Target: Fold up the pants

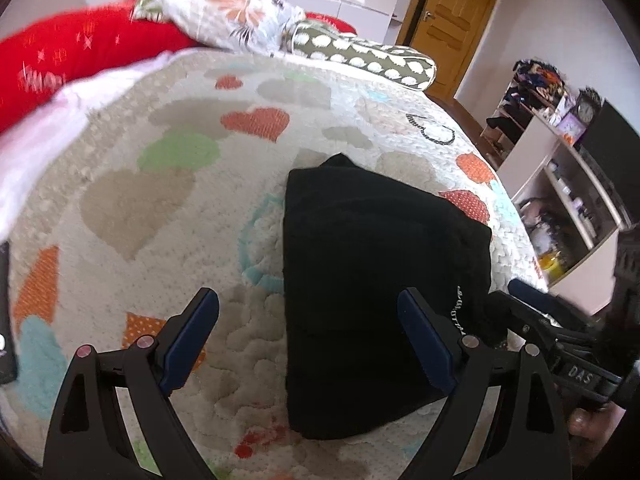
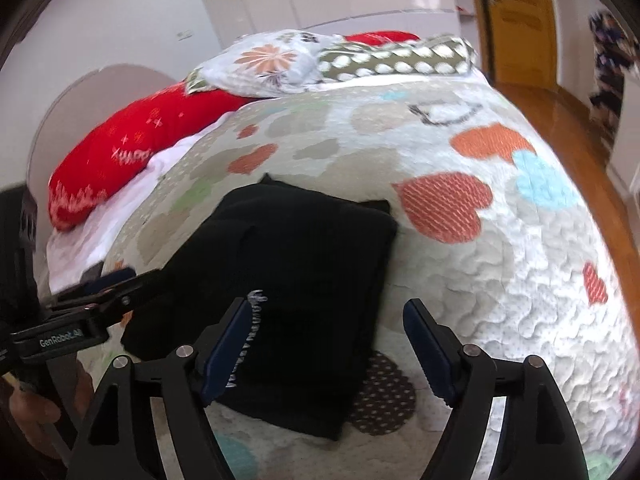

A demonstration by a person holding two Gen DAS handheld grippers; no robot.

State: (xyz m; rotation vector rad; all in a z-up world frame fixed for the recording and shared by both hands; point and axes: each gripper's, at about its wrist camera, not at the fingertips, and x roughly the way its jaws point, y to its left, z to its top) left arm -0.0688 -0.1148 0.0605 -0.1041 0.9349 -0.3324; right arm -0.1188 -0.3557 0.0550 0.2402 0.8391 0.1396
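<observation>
The black pants (image 1: pixel 372 248) lie folded into a compact rectangle on the heart-patterned quilt (image 1: pixel 160 200), with white lettering along one edge. My left gripper (image 1: pixel 308 294) hovers open over the near left part of the bundle, its pads touching nothing. In the right wrist view the same pants (image 2: pixel 312 264) lie under my right gripper (image 2: pixel 327 303). It stands open over their near right edge, with cloth below the left finger and quilt (image 2: pixel 500 280) below the right one. Each gripper shows at the side of the other's view, close beside the pants.
A red pillow (image 1: pixel 60 60), a floral pillow (image 1: pixel 224 16) and a dotted bolster (image 1: pixel 372 60) lie at the head of the bed. To the right are the bed's edge, a wooden floor (image 2: pixel 560 92), a brown door (image 1: pixel 456 20) and cluttered shelves (image 1: pixel 560 152).
</observation>
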